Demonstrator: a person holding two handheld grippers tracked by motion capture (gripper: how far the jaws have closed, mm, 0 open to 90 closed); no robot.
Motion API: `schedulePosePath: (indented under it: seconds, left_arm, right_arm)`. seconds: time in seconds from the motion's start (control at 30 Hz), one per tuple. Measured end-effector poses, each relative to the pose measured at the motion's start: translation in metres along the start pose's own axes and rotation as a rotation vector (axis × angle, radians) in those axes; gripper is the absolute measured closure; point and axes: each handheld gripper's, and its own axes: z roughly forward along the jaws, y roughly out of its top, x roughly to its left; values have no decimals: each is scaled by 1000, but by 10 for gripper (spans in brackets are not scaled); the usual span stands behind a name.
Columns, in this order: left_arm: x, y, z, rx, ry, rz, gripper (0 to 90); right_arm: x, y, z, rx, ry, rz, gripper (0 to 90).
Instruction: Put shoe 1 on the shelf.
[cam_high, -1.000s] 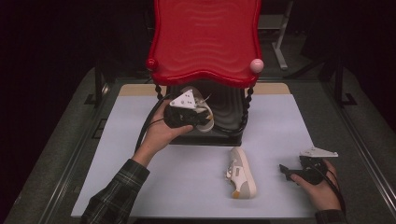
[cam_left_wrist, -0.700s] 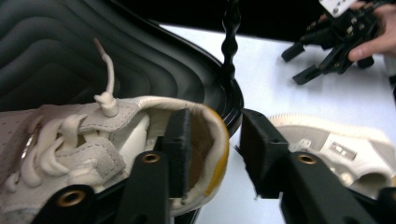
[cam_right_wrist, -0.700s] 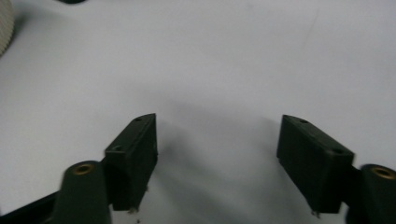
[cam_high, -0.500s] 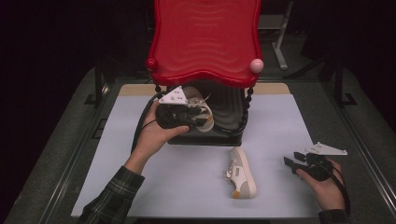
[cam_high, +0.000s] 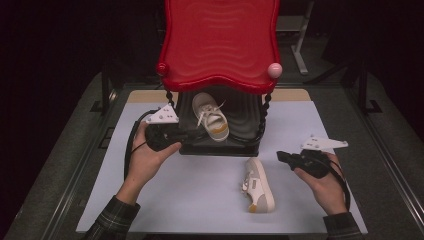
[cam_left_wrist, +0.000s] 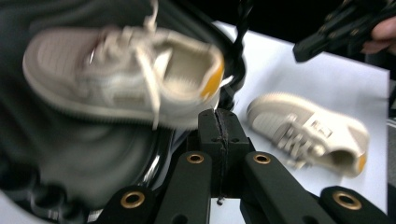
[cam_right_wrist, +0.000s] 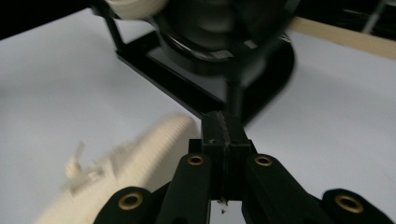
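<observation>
The left claw (cam_high: 192, 136) is sitting at the left front of the black lower shelf (cam_high: 235, 142) of a red-topped rack (cam_high: 220, 45), which is standing at the far middle of the bench (cam_high: 100, 200). Its jaws have just been closing and are now pressed together with nothing between them, as the left gripper view is showing, where the 2 black pads are meeting flat. The first shoe (cam_high: 211, 116), a pale sneaker with white laces and an orange heel patch, is resting on that shelf under the red top, toe pointing toward the far edge and heel toward the near edge, just beside the left claw and apart from it. The left hand (cam_high: 150, 155) is gripping the body of that tool. The second shoe (cam_high: 260, 186), matching the first, is lying on the white bench surface in front of the rack, right of the middle, nearer the front edge. The right claw (cam_high: 281, 156) is hovering toward the right edge of the bench, near the second shoe and clear of it; its jaws have also just been closing and are pressed together on nothing. The right hand (cam_high: 325, 180) is holding it, pointing left toward the rack.
</observation>
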Motion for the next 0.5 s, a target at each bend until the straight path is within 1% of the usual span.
schedulePosePath:
  seconds: [0.1,0.13,0.17,0.23,0.27,0.3,0.33,0.37,0.4,0.43,0.5]
  left_arm:
    - [4,-11,6,1,9,-25,899]
    - [7,-17,11,5,19,-36,899]
    - [7,-17,11,5,19,-36,899]
    - [11,-21,18,11,29,-40,899]
    - [13,-22,21,6,29,-47,899]
    - [14,-23,24,7,30,-52,899]
    - [16,-23,29,4,33,-59,899]
    - [17,-23,31,4,33,-63,899]
    - [18,-23,34,1,31,-67,899]
    - [18,-23,34,1,31,-67,899]
    - [19,-22,39,3,30,-71,899]
  right_arm:
    - [10,15,15,-4,43,-28,898]
    - [17,23,25,-8,62,-40,898]
    - [17,23,25,-8,62,-40,898]
    - [21,31,35,-11,74,-57,898]
    - [25,39,44,-16,86,-67,898]
    - [25,39,44,-16,86,-67,898]
    - [27,47,53,-23,95,-79,898]
    - [29,50,58,-27,105,-81,899]
    - [30,53,62,-25,106,-84,899]
    - [30,53,62,-25,106,-84,899]
    - [33,61,71,-29,114,-92,899]
